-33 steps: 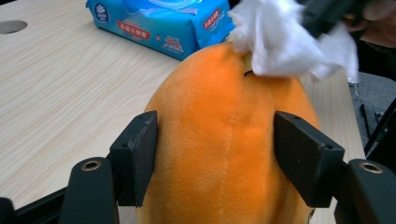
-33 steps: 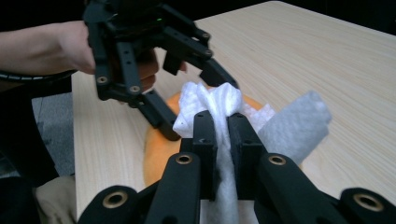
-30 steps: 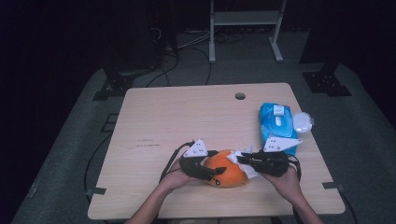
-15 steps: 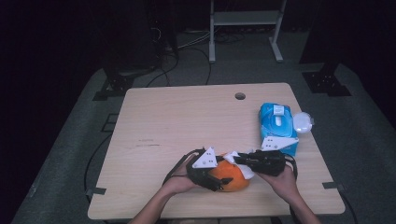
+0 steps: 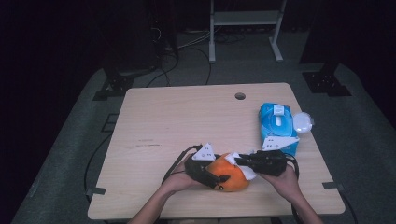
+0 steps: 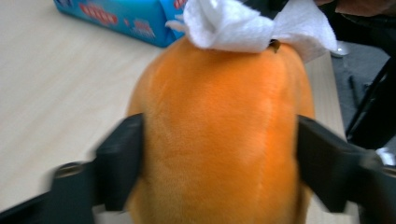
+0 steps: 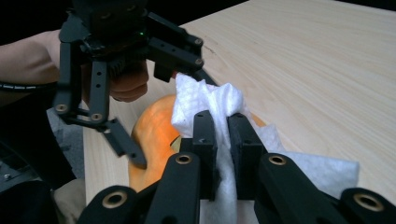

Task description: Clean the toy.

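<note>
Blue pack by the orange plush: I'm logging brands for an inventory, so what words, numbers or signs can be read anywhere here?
Blue pack: red and white print, too blurred to read.
Blue pack's top label: too small to read.
Orange plush, white tissue, table: no text.

near the table's (image 5: 187, 116) front edge the left gripper (image 5: 219, 179) straddles an orange plush toy (image 5: 229, 172); the right gripper (image 5: 240, 162) meets it with white tissue (image 5: 243, 169). a blue wipes pack (image 5: 276, 123) lies right.
</note>
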Demonstrator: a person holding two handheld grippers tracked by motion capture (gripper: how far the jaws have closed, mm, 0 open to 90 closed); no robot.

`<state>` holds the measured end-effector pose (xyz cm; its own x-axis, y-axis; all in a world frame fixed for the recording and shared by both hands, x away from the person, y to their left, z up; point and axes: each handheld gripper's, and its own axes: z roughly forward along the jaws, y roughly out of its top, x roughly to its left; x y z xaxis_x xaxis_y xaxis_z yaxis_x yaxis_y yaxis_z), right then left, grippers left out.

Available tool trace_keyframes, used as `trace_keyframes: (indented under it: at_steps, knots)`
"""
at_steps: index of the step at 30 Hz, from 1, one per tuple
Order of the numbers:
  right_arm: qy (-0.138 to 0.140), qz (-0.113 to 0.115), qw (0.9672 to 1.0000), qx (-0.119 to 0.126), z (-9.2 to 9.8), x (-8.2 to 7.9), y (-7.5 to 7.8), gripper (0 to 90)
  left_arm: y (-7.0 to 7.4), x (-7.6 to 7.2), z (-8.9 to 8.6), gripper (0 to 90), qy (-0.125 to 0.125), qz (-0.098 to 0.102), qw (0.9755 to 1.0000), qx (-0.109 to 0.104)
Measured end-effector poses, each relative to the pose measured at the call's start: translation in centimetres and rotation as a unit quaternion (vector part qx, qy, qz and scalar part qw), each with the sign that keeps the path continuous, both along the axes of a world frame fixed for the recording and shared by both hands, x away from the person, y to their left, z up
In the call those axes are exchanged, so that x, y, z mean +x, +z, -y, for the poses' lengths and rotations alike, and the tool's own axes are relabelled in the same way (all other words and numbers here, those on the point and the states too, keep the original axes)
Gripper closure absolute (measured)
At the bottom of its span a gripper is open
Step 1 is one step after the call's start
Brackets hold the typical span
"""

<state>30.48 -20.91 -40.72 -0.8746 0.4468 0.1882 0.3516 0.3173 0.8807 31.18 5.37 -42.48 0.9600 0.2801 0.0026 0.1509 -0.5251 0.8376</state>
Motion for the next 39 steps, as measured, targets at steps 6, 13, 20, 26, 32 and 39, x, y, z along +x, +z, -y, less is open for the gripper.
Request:
trace_keyframes:
  at_steps: [6, 13, 20, 26, 32, 39]
  knots:
    - [-0.016, 0.035, 0.9991, 0.019, 0.1, -0.7, 1.7, 81.9, 1.4, -1.1, 0.4, 37.5, -0.008, 0.138, 0.9903, -0.017]
    - [-0.021, 0.02, 0.9996, -0.004, -0.7, 0.0, 0.0, 82.0, -0.1, 1.0, -0.9, 16.6, 0.01, 0.016, 0.9986, -0.049]
    - [-0.018, 0.029, 0.9993, -0.016, -1.4, -0.7, 0.1, 81.9, -0.5, 1.4, -1.3, 19.6, 0.023, -0.033, 0.9981, -0.046]
    - [-0.03, 0.039, 0.9986, -0.02, -0.9, -0.8, 0.3, 82.0, -0.6, 1.2, -1.5, 27.0, 0.015, -0.023, 0.9989, -0.038]
    - [-0.061, 0.01, 0.998, -0.011, 1.6, -0.1, -0.7, 82.0, -1.0, 1.5, -2.3, 26.7, 0.006, -0.028, 0.9988, -0.04]
    - [-0.059, -0.011, 0.9982, 0.004, 2.6, -0.2, -1.2, 82.0, -0.6, 0.9, -1.6, 25.8, -0.009, -0.004, 0.9995, -0.03]
